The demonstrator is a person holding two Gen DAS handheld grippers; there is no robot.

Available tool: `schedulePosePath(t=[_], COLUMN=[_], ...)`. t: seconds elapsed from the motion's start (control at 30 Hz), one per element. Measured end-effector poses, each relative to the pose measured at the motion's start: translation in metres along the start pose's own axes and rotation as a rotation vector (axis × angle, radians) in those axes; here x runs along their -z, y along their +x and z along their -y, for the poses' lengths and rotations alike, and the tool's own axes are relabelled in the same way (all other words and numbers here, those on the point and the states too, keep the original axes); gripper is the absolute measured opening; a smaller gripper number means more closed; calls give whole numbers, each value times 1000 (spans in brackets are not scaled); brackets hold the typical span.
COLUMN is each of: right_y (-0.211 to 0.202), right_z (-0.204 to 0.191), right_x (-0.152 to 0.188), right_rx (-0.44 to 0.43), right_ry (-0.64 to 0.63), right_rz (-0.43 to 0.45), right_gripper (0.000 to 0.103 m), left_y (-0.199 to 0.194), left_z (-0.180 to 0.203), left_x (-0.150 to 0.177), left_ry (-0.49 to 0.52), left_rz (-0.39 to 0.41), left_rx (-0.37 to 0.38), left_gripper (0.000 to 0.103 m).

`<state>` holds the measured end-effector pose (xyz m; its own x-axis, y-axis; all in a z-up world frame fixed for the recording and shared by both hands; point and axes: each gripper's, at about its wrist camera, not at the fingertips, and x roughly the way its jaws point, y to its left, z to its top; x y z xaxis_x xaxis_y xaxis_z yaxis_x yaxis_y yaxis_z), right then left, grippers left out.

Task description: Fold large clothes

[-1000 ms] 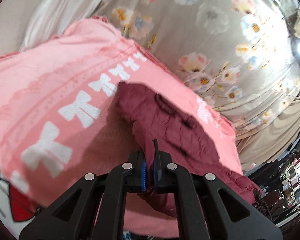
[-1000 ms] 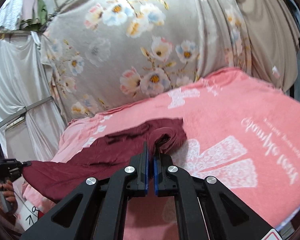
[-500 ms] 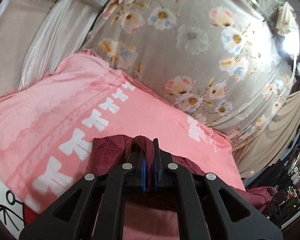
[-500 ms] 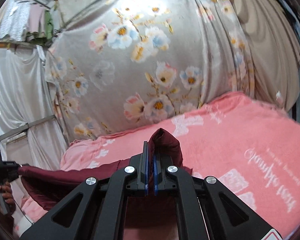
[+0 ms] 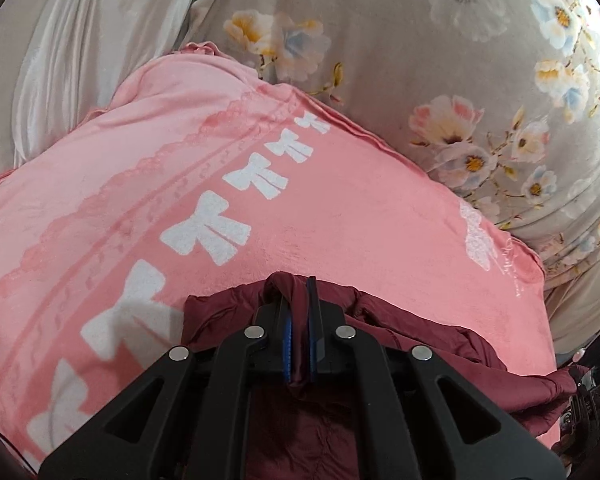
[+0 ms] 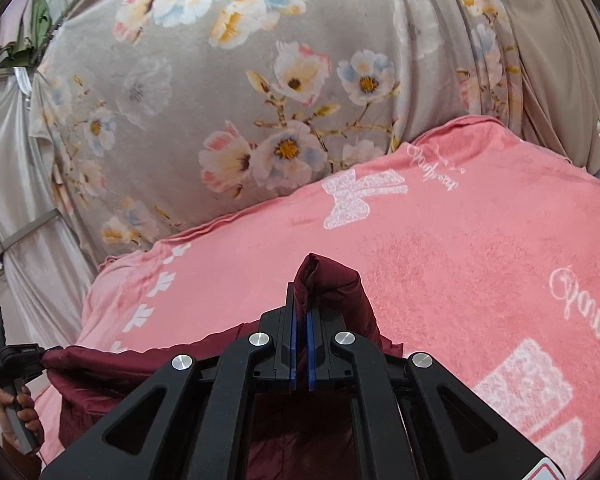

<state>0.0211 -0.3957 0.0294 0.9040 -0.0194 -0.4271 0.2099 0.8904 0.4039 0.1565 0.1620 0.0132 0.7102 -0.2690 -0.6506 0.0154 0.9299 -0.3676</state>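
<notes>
Grippers both point forward and downward over the pink blanket (image 5: 340, 208), each clamped on a fold of the maroon garment (image 5: 420, 344). The left gripper (image 5: 298, 304) pinches a thin pleat of the cloth between its blue pads, jaws almost together. The right gripper (image 6: 299, 312) likewise bites a puffed, rounded bunch that stands up beyond its fingertips. From the right wrist view, the garment stretches in a taut band toward the blanket's left edge, where a hand (image 6: 16, 420) grips the other tool's handle. The maroon fabric looks smooth with a slight sheen and soft creases; the blanket is fleecy, printed with white bows and script. A floral curtain (image 6: 260, 80) hangs in loose vertical folds behind.
</notes>
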Motion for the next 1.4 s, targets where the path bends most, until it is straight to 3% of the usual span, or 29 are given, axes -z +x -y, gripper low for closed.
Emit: schedulePosePath(t=[0.47,0.73,1.13,1.23,1.3,1.37,1.4], right_y=[78,112,136,134,126,102,91], right_z=[19,30,33,35,34,31,31], right_x=[3,22,41,40,35,24,19], right_rx=[89,122,147,140,144,149,153], right_ry=[5,31,21,33,40,42,45], right_rz=[-112,-198,-290,-291,-273,-205,-170], right_gripper=[3,3,3,7,15,41,46], left_y=[84,123,141,139,137,125,116], left_z=[17,3,-3,-7,-8,-7,-5], left_x=[-7,8,28,28,25,19,15], left_ry=[22,-6,7,-8,-21,-17,-14], left_rz=[-62,-126,-107,-95,-102,-99,-86], left_rx=[-85,-121,-114,-89,-74,-71,-67], left_gripper=[5,7,8,9,10,13,18])
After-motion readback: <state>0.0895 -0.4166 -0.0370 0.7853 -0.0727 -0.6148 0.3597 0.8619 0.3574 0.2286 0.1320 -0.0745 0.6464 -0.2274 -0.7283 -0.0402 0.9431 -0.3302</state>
